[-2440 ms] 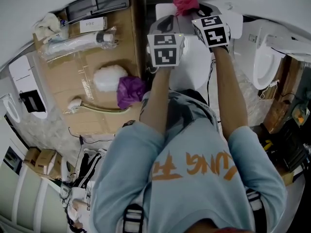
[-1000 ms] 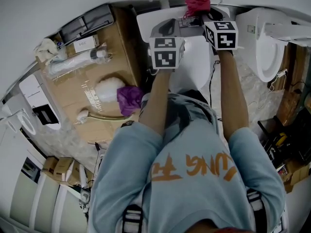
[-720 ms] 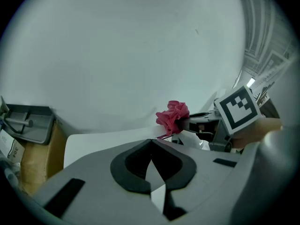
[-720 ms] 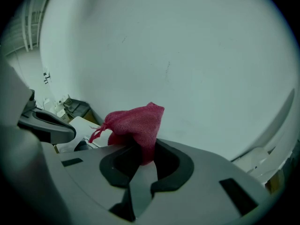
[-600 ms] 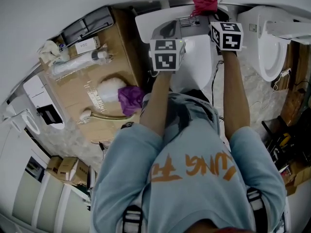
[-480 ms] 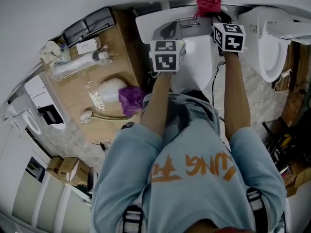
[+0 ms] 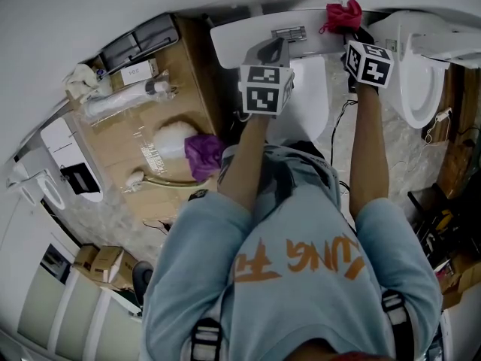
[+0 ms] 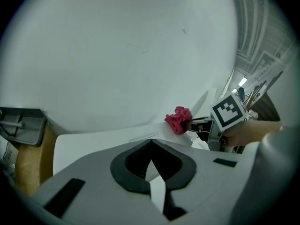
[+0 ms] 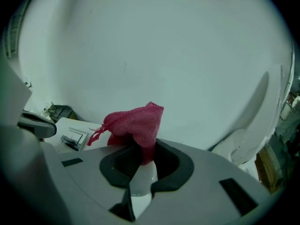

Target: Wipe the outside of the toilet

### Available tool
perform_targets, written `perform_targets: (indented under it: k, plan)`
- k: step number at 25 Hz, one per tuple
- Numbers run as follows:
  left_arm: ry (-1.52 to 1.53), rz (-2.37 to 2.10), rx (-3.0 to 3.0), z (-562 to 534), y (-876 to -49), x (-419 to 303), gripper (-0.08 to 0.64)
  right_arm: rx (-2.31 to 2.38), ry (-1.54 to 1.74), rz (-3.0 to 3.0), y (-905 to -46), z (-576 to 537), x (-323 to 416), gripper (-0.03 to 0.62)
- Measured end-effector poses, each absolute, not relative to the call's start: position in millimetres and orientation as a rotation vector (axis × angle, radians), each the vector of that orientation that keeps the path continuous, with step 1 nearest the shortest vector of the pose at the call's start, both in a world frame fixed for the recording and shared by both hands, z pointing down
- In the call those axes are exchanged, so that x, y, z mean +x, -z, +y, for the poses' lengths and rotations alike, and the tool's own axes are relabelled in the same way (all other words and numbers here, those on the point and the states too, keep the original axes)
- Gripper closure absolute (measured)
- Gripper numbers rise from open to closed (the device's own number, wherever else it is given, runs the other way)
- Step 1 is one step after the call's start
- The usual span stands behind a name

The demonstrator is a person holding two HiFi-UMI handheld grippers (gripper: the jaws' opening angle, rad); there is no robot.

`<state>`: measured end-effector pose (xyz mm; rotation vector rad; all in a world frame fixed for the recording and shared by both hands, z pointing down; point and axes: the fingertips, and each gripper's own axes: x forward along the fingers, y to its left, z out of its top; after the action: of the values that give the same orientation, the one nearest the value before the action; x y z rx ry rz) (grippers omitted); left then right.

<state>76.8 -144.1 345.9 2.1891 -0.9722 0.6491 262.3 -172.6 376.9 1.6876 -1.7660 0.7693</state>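
The white toilet tank lid (image 7: 240,32) lies at the top of the head view, with a chrome flush button (image 7: 289,32) in its middle. My right gripper (image 7: 352,32) is shut on a bunched red cloth (image 7: 342,13), which rests at the lid's right end by the wall. In the right gripper view the red cloth (image 9: 133,123) rises from between the jaws of the right gripper (image 9: 140,156). My left gripper (image 7: 274,49) hovers over the lid's front edge, left of the cloth. In the left gripper view the left gripper (image 8: 151,143) is shut with nothing in it, and the red cloth (image 8: 178,120) sits beyond it.
A second white toilet (image 7: 417,81) stands to the right. On the left, a cardboard box (image 7: 113,138) carries a purple cloth (image 7: 203,150), a white fluffy duster (image 7: 169,138) and a brush (image 7: 146,177). The white wall (image 9: 154,46) is directly behind the tank.
My right gripper has slid the red cloth rightward along the tank lid to its right end. The left gripper has shifted slightly right and stays shut.
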Motion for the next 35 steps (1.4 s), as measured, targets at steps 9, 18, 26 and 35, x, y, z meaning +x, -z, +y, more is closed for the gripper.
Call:
perform_targets:
  k: [9, 18, 26, 35]
  plan:
    - [-0.667, -1.028, 2.160, -124.8, -341.3, 33.9, 0.534, 1.805, -0.769, -1.890, -324.3, -147.4, 258.1, 0.517]
    - [-0.563, -1.265, 2.016, -103.0, -332.7, -53.5, 0.535, 1.463, -0.686, -2.302, -285.2, -149.7, 104.6, 0.517]
    - [-0.462, -1.375, 1.943, -90.3, -331.1, -102.9, 0.535, 1.146, -0.631, -2.471, -283.5, -140.0, -21.2, 0.515]
    - [-0.415, -1.394, 1.897, -90.3, -343.0, -119.4, 0.534, 1.033, -0.656, -2.451, -325.9, -129.5, -63.7, 0.517]
